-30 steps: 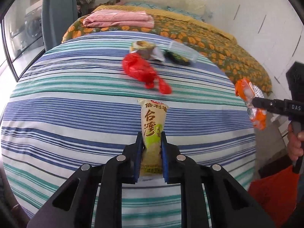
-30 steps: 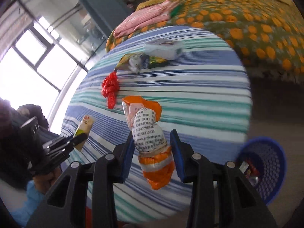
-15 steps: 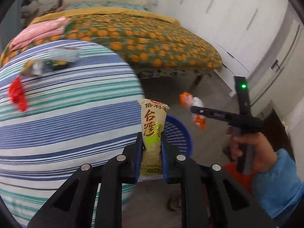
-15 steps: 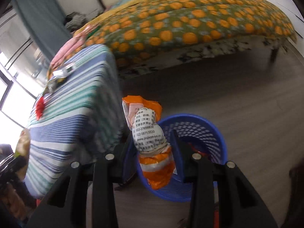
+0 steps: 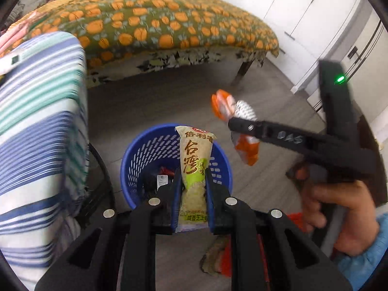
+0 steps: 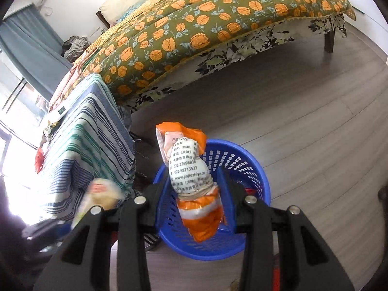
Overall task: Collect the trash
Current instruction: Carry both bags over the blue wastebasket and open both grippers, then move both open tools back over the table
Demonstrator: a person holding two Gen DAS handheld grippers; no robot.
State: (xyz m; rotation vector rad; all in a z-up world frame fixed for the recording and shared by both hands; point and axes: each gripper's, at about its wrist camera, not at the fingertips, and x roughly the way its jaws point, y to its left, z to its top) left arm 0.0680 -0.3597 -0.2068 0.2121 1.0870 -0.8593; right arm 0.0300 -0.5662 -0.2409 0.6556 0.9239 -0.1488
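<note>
Hand-held gripper, left [image 5: 194,186]: it is seen at the bottom centre of the left wrist view, its two pads clamped together on a tall beige and green snack packet [image 5: 196,169] printed with brown Chinese characters. The packet stands upright between the pads and is held over a blue plastic mesh waste basket [image 5: 135,160], which sits on the grey wood-look floor [image 5: 150,106]. Some dark and red trash is visible inside the basket.

In the right wrist view, the right hand-held gripper [image 6: 194,189] is clamped on a crumpled orange and white wrapper [image 6: 191,169] with printed text and phone numbers; the pads press on the wrapper's sides. This wrapper is also held above the blue basket, whose rim fills the lower centre of that frame. In the left wrist view the same right gripper is seen at the centre right, held by a hand [image 5: 339,208] in a blue sleeve [image 5: 363,262].

To the left of the basket a tabletop covered by a blue, green and white striped cloth [image 6: 92,145] is seen. A red piece of trash [image 6: 38,157] lies on it at the far left of the right wrist view, with more small litter farther back.

Beyond, a bed [image 6: 194,24] covered in an olive quilt with orange flowers spans the upper frame. White cupboard doors [image 5: 303,12] stand at the upper right of the left wrist view.
</note>
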